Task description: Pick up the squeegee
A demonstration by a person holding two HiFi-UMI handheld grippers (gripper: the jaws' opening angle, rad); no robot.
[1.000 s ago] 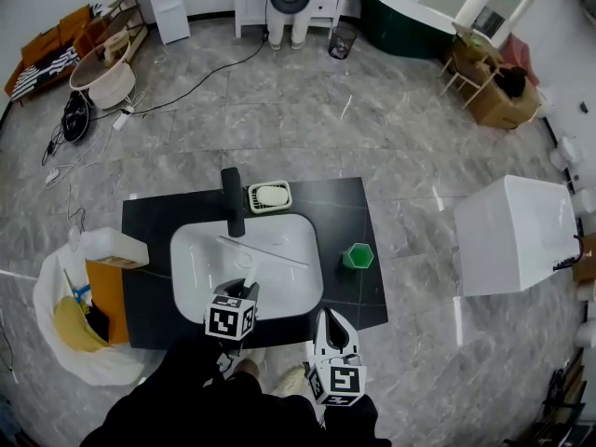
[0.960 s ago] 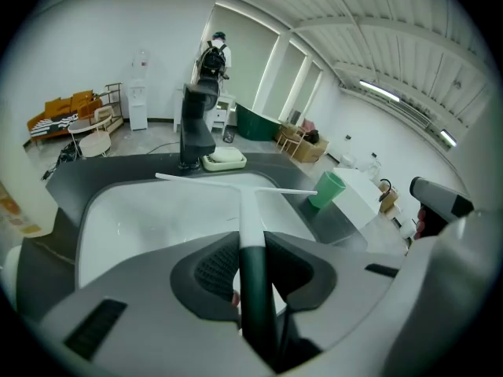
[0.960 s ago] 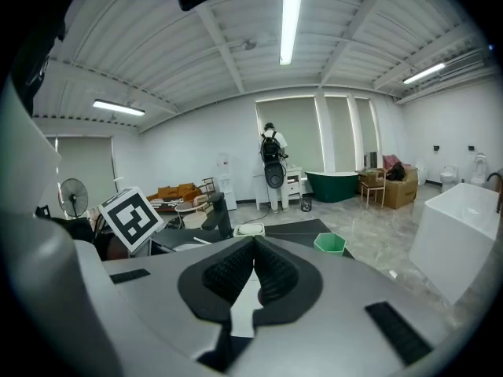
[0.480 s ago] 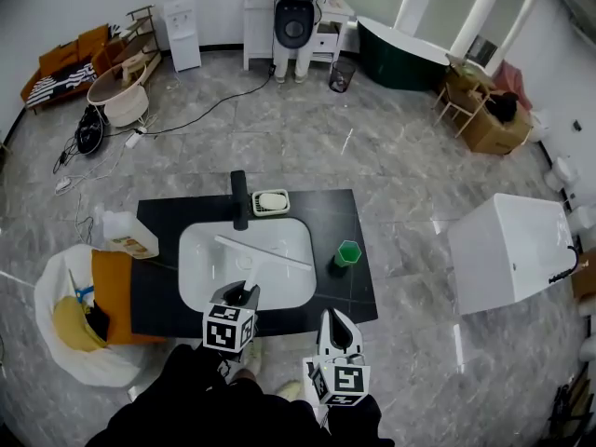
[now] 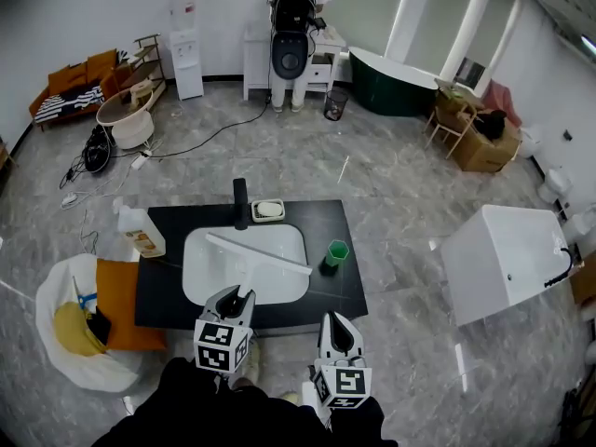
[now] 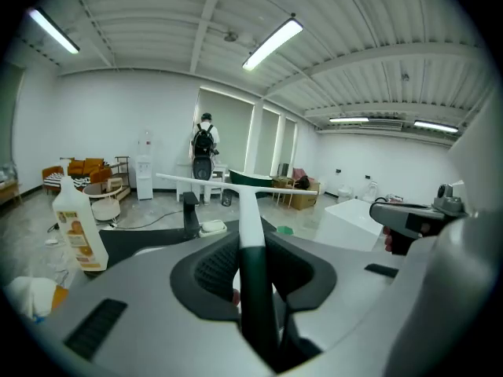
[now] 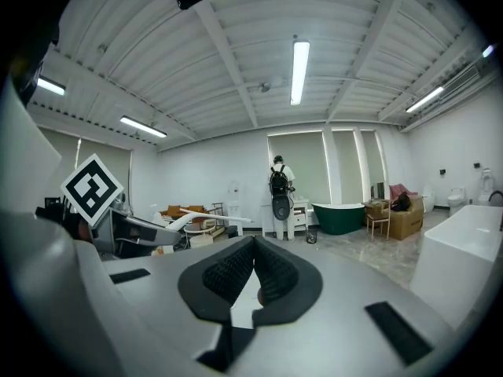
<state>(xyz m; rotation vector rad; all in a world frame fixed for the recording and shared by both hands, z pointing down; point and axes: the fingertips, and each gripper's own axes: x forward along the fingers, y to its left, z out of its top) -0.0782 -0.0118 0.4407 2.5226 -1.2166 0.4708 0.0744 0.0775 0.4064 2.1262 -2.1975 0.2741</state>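
The squeegee [image 5: 258, 253] is white with a long blade and a dark lower handle. My left gripper [image 5: 237, 298] is shut on that handle and holds it up over the white sink [image 5: 207, 280], with the blade slanting across the basin. In the left gripper view the handle [image 6: 250, 234] runs straight up between the jaws and the blade [image 6: 206, 181] crosses the top. My right gripper [image 5: 337, 330] hovers at the counter's near edge, to the right of the left one. Its pads [image 7: 267, 273] are together with nothing between them. The right gripper view shows the squeegee [image 7: 206, 215] at the left.
A black counter [image 5: 345, 287] holds the sink, a black faucet [image 5: 240, 201], a soap dish [image 5: 268, 209], a green cup [image 5: 336, 252] and a detergent bottle [image 5: 142, 232]. A white bag with yellow and orange items [image 5: 65, 324] sits to the left. A white box [image 5: 507, 259] stands at the right.
The left gripper has risen with the squeegee, lifting it off the sink basin. The right gripper has come up too. The head view now takes in more of the room.
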